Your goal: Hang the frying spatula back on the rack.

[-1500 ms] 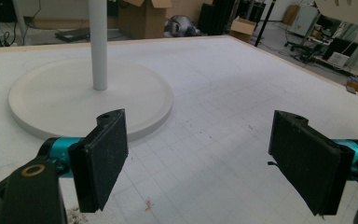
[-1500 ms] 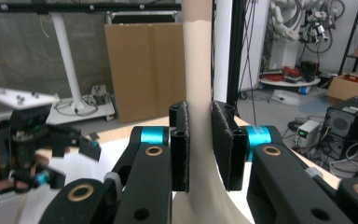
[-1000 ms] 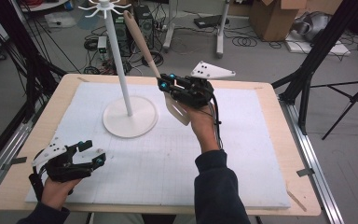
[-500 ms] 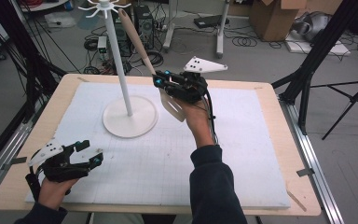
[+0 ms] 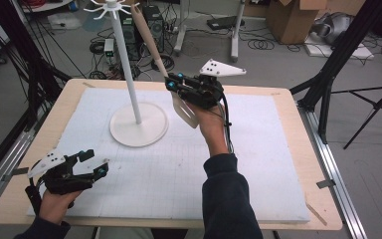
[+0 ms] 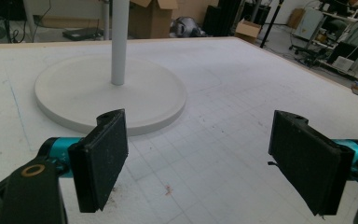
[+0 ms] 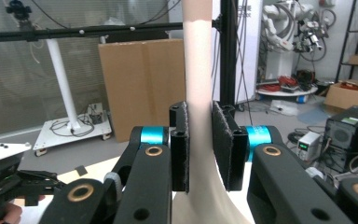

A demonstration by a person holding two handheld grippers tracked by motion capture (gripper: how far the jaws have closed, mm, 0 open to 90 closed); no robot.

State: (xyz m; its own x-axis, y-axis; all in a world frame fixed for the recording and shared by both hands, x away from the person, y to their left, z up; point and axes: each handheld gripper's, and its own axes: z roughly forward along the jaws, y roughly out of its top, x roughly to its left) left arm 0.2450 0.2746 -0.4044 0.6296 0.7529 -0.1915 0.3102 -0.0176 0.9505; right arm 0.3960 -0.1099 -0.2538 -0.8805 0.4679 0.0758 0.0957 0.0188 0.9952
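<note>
Gripping beige spatula (image 5: 181, 104) at neck, right tool (image 5: 175, 82) jaws clamped on handle (image 7: 198, 93), held above surface (image 5: 278, 164) just right of white stand (image 5: 138, 124); blade hangs low, handle slants up toward stand's hooked top (image 5: 110, 7). Left tool (image 5: 93, 162) near front left corner of white mat, jaws wide apart, nothing between pads (image 6: 103, 158).

Stand (image 5: 138, 119): on the mat (image 5: 258, 164), left of centre. Spatula (image 5: 184, 107): just right of it. My left gripper (image 5: 93, 163): near left corner.
</note>
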